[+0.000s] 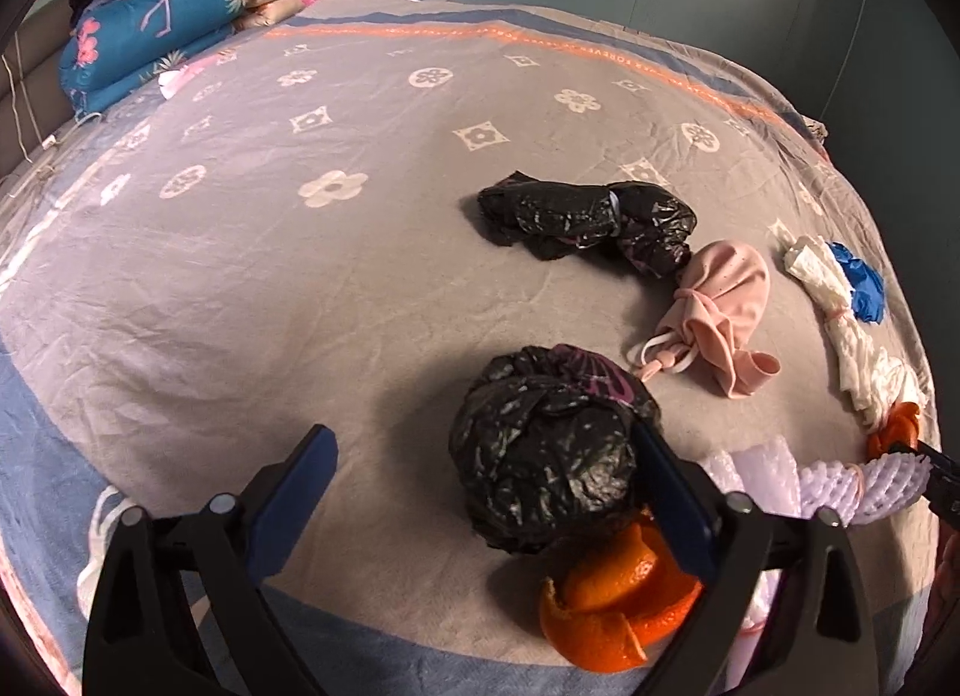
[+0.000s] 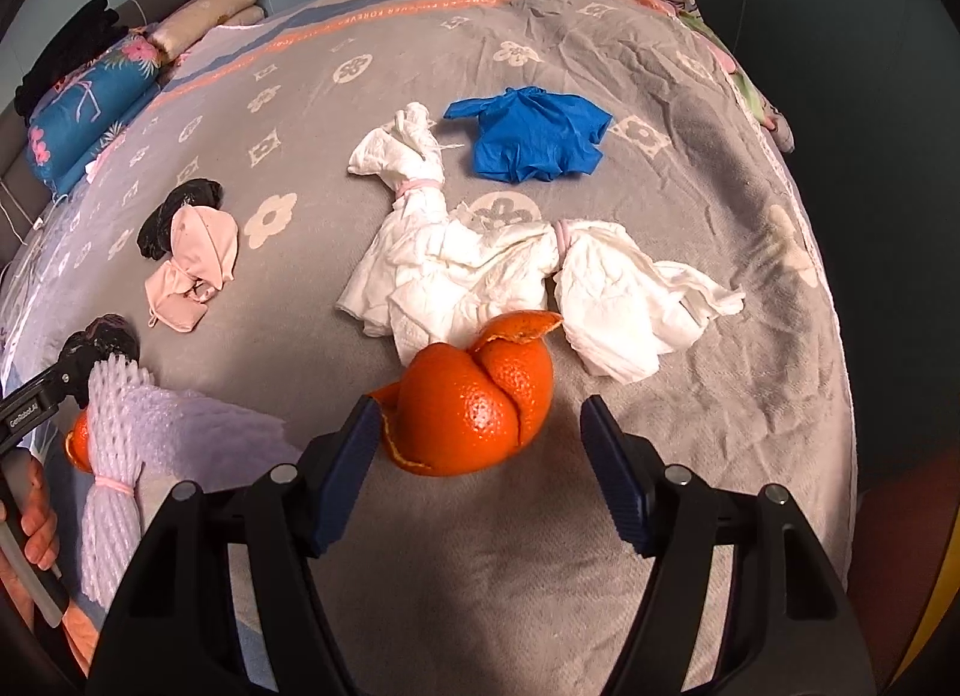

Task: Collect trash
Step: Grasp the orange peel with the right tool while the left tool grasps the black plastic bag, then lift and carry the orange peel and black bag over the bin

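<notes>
The orange stripe (image 2: 372,12) across the bedspread (image 2: 690,372) repeats the word "FOREVER", seen upside down, and the left gripper's black body (image 2: 27,405) at the right wrist view's edge carries the white lettering "GenRobot.AI".

Both wrist views look steeply down along their fingers, close over the bed (image 1: 300,288). They share the white tissue (image 2: 480,270), probably the same foam net (image 1: 840,486).
</notes>
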Available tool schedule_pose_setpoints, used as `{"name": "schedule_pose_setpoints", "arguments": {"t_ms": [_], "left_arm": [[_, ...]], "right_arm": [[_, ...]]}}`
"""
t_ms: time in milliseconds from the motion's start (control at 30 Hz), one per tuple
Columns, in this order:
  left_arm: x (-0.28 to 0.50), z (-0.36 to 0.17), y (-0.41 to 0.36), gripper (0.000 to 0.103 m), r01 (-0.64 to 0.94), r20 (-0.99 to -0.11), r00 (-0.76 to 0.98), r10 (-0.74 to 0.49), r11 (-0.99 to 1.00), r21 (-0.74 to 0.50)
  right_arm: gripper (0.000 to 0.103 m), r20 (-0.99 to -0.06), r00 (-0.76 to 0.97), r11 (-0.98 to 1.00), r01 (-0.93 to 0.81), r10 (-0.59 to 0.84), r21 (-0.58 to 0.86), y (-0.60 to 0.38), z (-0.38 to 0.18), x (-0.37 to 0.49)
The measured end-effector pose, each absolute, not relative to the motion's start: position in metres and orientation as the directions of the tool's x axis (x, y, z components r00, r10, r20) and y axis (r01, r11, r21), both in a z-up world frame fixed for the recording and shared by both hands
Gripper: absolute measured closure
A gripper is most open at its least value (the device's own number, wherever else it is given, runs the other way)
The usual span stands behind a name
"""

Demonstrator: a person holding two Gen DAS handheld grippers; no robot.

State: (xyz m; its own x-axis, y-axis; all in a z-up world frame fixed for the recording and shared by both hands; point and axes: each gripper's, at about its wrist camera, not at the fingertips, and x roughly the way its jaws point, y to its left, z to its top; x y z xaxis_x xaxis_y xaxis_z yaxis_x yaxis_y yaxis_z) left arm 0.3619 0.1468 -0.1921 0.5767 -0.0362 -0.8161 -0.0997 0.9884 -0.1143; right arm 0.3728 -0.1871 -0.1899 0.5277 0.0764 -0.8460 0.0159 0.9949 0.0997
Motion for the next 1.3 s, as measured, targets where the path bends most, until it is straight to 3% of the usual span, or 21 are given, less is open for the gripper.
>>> {"name": "schedule_pose_setpoints", "arguments": {"t_ms": [67, 200, 333, 667, 1300], "left_arm": [[0.364, -0.192, 0.147, 0.026, -0.086, -0.815, 0.576, -0.065, 0.986, -0.139], [0.366, -0.193, 0.142, 0.056, -0.049, -0.813, 0.57, -0.116, 0.983, -0.174], [0.364, -0.191, 0.136, 0.064, -0.031, -0.81, 0.576, -0.109, 0.987, -0.155], [0.357, -0.178, 0.146, 0.069, -0.024, -0.777, 0.609, -0.157, 0.976, -0.216], [0.323, -0.141, 0.166, 0.069, -0.054, -0.689, 0.702, -0.178, 0.952, -0.302]], "right_arm": [[0.048, -0.845, 0.529, 0.995, 0.004, 0.081, 0.098, -0.186, -0.19, 0.373], [0.055, -0.836, 0.543, 0.997, -0.017, 0.075, 0.079, -0.181, -0.189, 0.373], [0.06, -0.841, 0.537, 0.998, -0.014, 0.062, 0.064, -0.18, -0.187, 0.373], [0.069, -0.835, 0.547, 0.999, -0.032, 0.054, 0.044, -0.179, -0.181, 0.366], [0.07, -0.792, 0.584, 0.981, -0.051, 0.18, 0.185, -0.189, -0.137, 0.324]]}}
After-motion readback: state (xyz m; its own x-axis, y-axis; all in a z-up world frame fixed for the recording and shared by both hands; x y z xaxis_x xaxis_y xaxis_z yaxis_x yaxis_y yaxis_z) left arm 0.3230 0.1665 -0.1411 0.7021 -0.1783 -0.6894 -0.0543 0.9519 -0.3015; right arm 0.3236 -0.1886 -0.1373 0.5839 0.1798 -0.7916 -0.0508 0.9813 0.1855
